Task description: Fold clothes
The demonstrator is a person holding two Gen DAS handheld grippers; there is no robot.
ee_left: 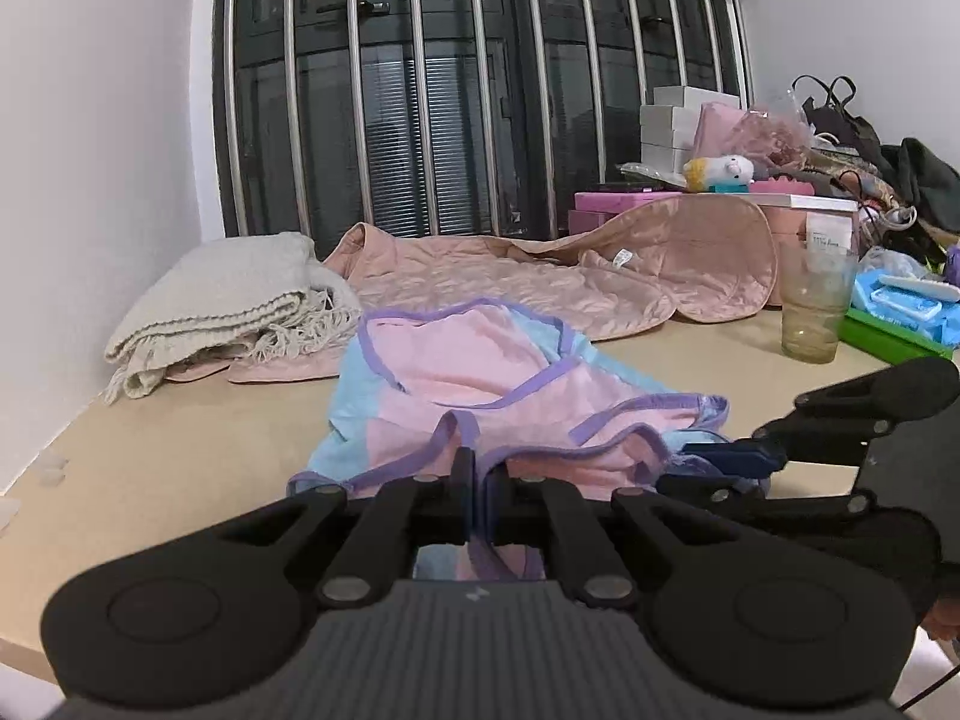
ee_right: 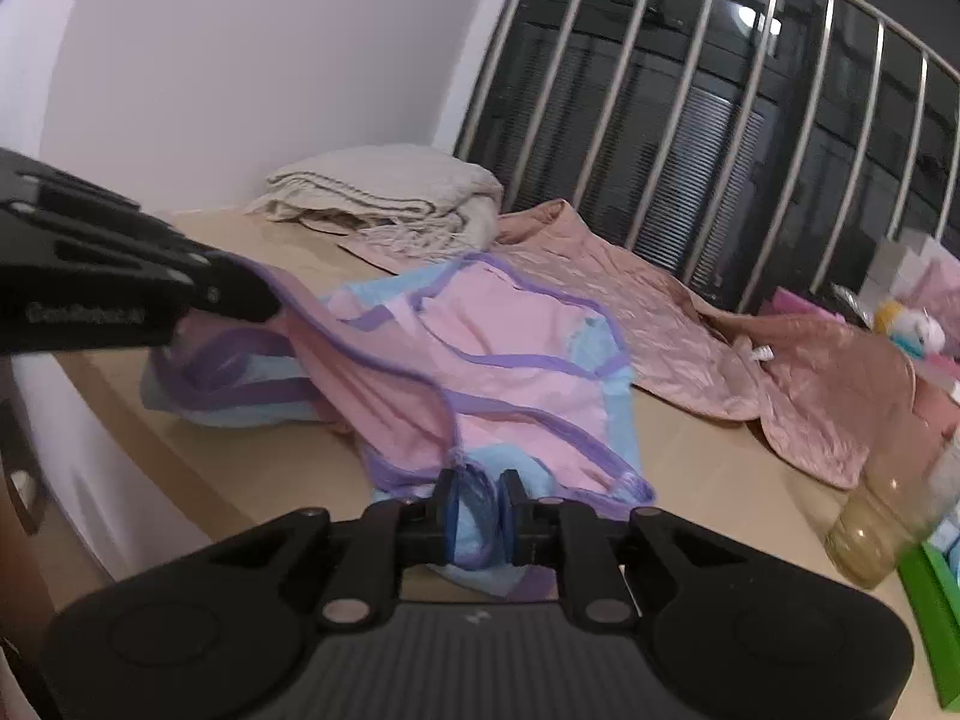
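Pink-and-blue garment [ee_left: 480,372] lying rumpled on counter [ee_left: 180,468] before quilted pink piece [ee_left: 540,276], near hem being pinched by left tool [ee_left: 477,495] and right tool [ee_right: 477,510], both clamped on fabric; mid-fold, likely needing lifting and carrying forward together.

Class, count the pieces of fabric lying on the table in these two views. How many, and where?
3: the pink-and-blue garment nearest, held by both claws; the pink quilted jacket behind it; the folded cream blanket at back left. Others may hide in the clutter.
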